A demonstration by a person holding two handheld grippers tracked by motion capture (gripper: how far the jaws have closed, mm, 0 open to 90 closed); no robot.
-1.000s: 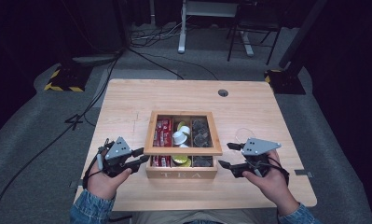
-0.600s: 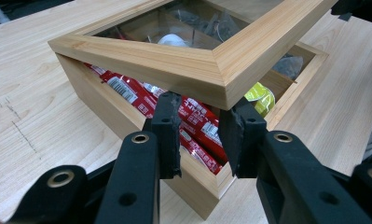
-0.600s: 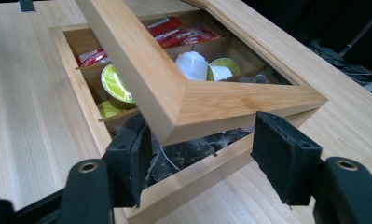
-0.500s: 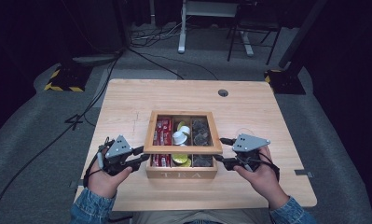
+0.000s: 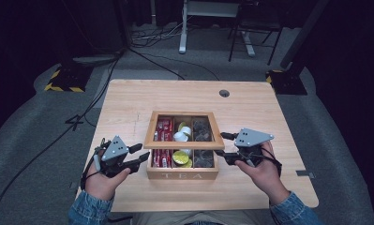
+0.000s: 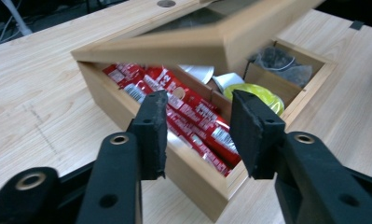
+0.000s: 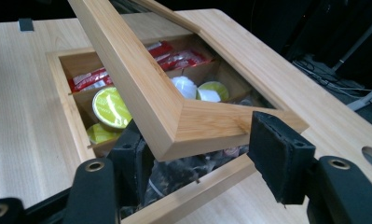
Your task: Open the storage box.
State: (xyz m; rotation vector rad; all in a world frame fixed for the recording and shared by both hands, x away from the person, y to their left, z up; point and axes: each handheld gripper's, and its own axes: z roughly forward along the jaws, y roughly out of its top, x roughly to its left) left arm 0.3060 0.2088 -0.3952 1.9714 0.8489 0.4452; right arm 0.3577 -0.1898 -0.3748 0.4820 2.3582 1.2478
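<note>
Dark room, pale wooden table [image 5: 128, 101]. Centre frame: wooden tea box [image 5: 182, 175], its glass-paned lid [image 5: 183, 145] partly raised. Right gripper [image 5: 224, 145] pinches the lid's corner, jaws just closing. Left gripper [image 5: 140, 155] empty, just opening beside box. Lid half open; full opening remains.

denim sleeves [image 5: 88, 213], black fingers [image 6: 151, 126], apparently foam-padded

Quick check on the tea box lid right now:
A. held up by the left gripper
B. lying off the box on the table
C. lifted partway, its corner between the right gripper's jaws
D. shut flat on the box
C: the lid tilts up above the open box, its corner between the jaws of the right gripper.
</note>
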